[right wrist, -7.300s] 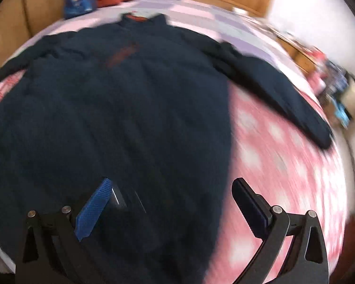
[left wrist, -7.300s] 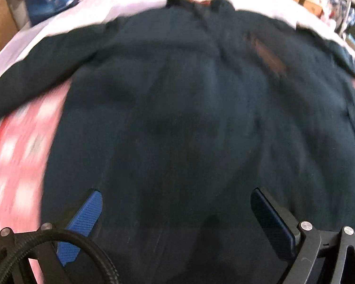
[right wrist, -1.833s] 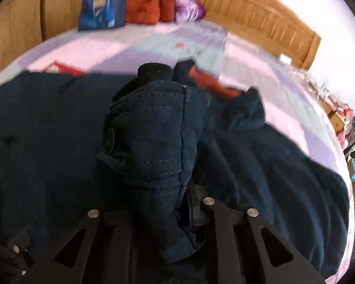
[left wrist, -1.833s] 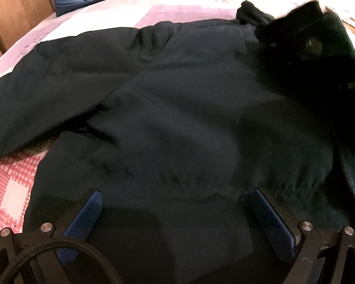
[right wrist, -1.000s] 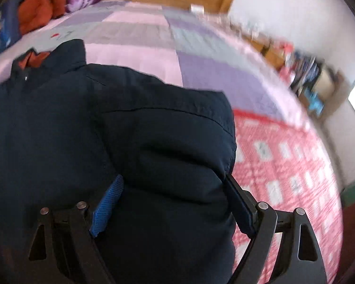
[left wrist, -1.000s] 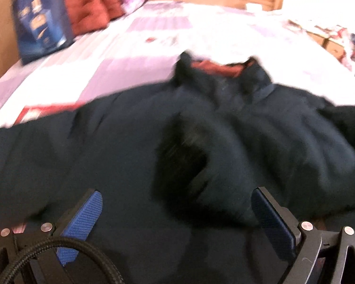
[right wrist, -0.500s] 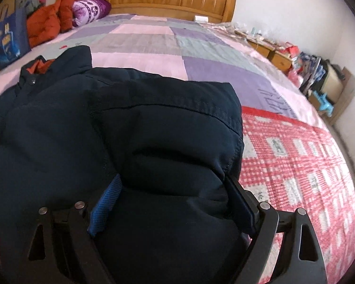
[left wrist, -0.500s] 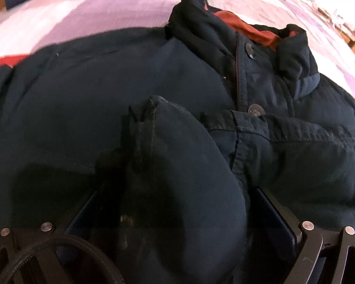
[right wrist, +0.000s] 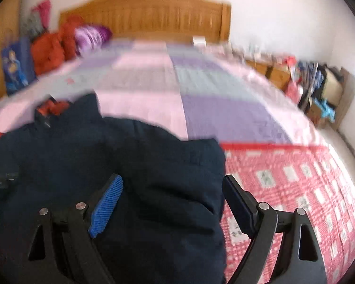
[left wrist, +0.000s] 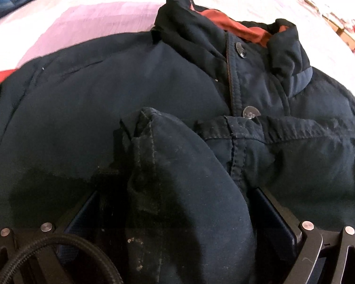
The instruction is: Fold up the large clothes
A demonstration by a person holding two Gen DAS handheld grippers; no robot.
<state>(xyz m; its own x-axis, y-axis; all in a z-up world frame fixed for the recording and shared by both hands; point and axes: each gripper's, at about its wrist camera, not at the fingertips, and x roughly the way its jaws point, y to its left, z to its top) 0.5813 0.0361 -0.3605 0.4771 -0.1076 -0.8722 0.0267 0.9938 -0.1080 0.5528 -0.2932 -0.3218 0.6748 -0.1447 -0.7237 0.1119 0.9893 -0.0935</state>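
Observation:
A dark navy padded jacket with a red-lined collar lies on the bed. In the left wrist view one sleeve is folded across the chest. Its cuff end lies between the wide-apart fingers of my left gripper, which is open. In the right wrist view my right gripper is open just above the folded shoulder of the jacket and holds nothing. Its blue pad shows clear of the cloth.
The bed has a pink and purple quilt and a red checked cover to the right. A wooden headboard, red cushions and a blue bag stand at the far end. Clutter lines the right wall.
My right gripper let go of the sleeve it had carried across and has lifted and drawn back from the jacket. My left gripper moved in, so the folded sleeve lies between its fingers.

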